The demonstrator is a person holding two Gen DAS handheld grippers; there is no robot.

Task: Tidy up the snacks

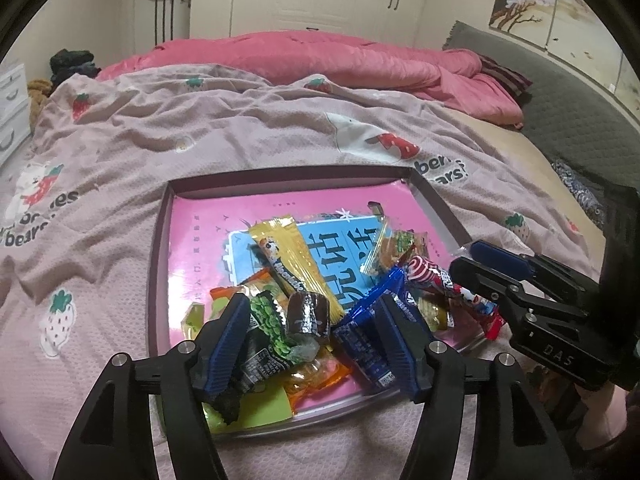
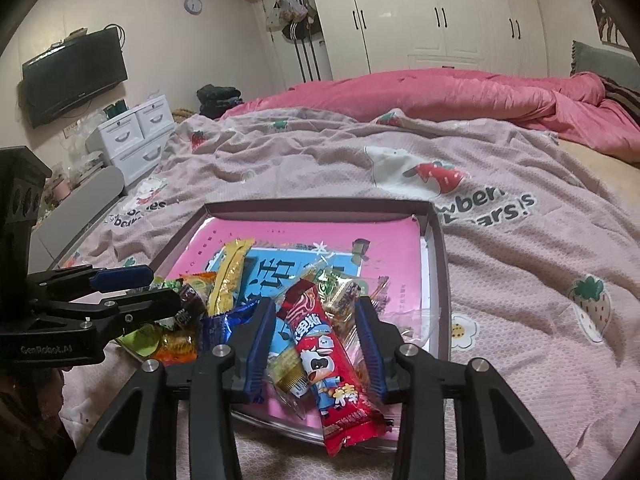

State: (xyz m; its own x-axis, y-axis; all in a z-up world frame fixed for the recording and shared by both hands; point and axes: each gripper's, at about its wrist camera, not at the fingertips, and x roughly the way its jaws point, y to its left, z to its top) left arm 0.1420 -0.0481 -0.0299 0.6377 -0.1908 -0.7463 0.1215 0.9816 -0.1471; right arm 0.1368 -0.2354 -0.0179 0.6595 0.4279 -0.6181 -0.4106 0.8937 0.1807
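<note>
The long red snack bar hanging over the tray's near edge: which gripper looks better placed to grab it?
The right gripper. The red snack bar lies between its open fingers, pads not touching. The left gripper sits open over other wrappers further along the tray.

White wardrobe point(image 2: 440, 20), wall television point(image 2: 72, 76), pink quilt point(image 1: 320, 60)

Both pictures are bright enough, with soft, even indoor light and only weak shadows. The round lens bends the tall white cupboard doors point(image 2: 440, 28) near the edges, and the corners go black. The shiny pink tray floor point(image 1: 208, 240) gives pale glare. Far things look a bit soft
</note>
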